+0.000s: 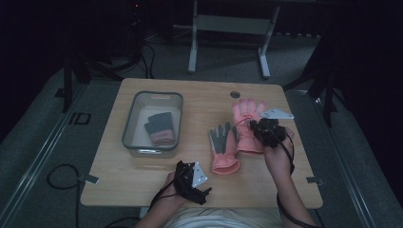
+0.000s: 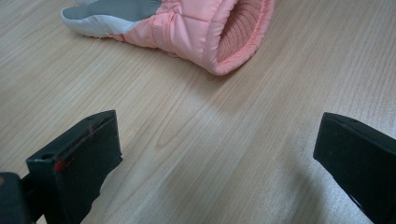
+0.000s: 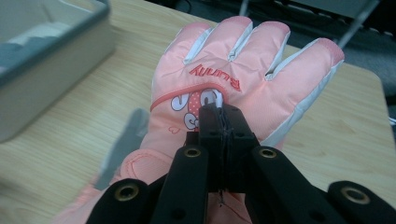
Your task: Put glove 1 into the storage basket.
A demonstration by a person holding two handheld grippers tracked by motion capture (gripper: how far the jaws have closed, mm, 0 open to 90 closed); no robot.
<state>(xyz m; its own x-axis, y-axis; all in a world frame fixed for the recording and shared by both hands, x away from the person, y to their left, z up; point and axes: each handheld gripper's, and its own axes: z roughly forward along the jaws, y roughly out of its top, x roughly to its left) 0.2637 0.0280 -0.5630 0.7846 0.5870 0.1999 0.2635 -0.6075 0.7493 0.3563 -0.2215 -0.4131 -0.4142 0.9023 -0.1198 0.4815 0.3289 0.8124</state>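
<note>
1. my right hand-held gripper has its jaws pinched together on the back of the pink glove, nipping a fold of fabric at the printed patch just below the fingers.
2. that glove sits at the right side of the worktop, fingers pointing away from me, back side up. in the right gripper view its cuff end droops toward me, so i judge the pinch is carrying part of it.
3. a second pink glove lies palm up just to its left, grey palm showing; in the left gripper view its open cuff faces me.
4. a grey bin stands on the left of the worktop with a grey glove inside.
5. my left hand-held gripper hangs with jaws wide apart and nothing between them, near my edge of the worktop.
6. handling, as i judge it: the glove looks padded, soft and light, with a slick shell. it will flop and fold, not hold shape.
7. a thin pinch of shell could slip out; the thicker cuff, or a deeper bite through the padding, would likely hold better.
8. nothing here is fragile, so a firm squeeze should do no harm.
</note>
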